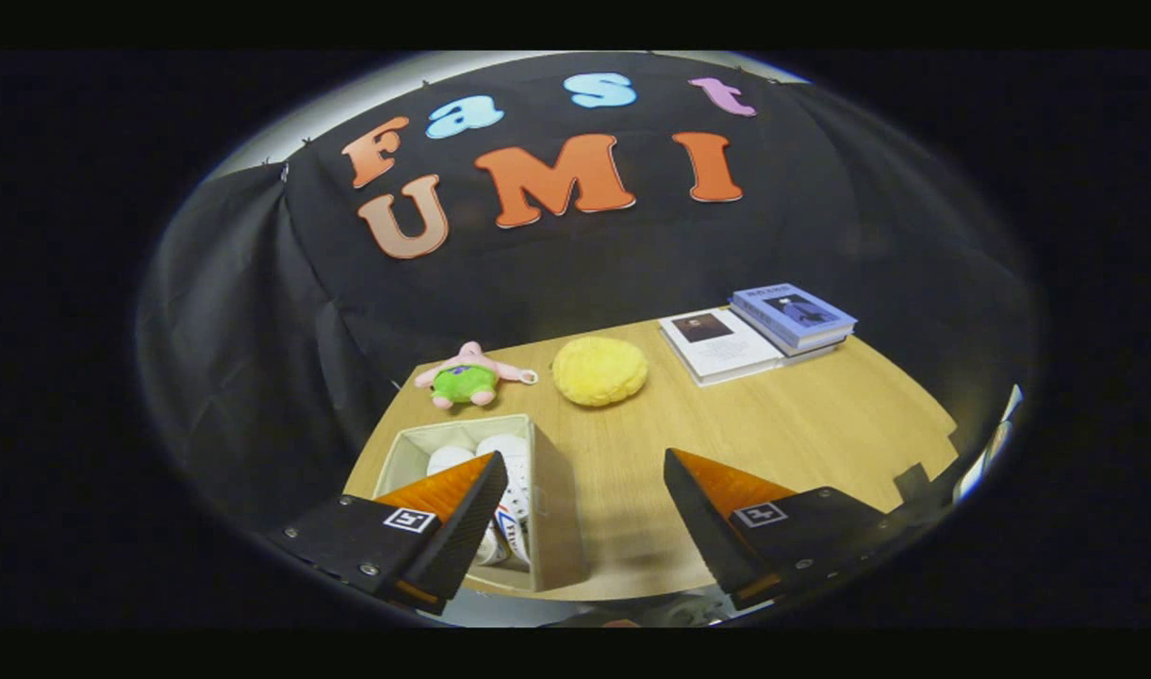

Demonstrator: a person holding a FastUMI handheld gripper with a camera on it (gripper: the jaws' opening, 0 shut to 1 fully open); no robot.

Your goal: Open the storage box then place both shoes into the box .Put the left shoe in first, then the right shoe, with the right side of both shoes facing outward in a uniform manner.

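A beige storage box (549,490) stands open on the wooden table, under and just ahead of my left finger. Two white shoes (500,462) lie inside it side by side; red and blue markings show on the nearer one. My left finger (457,509) hangs over the box and hides part of the shoes. My gripper (584,490) is open, raised above the table, with nothing between its fingers. The right finger (707,500) is over bare wood to the right of the box.
Beyond the box lie a pink and green plush toy (469,377) and a round yellow plush (600,371). Further right, a white booklet (719,345) and a stack of blue books (794,319) sit at the table's far edge. Black cloth walls surround the table (801,424).
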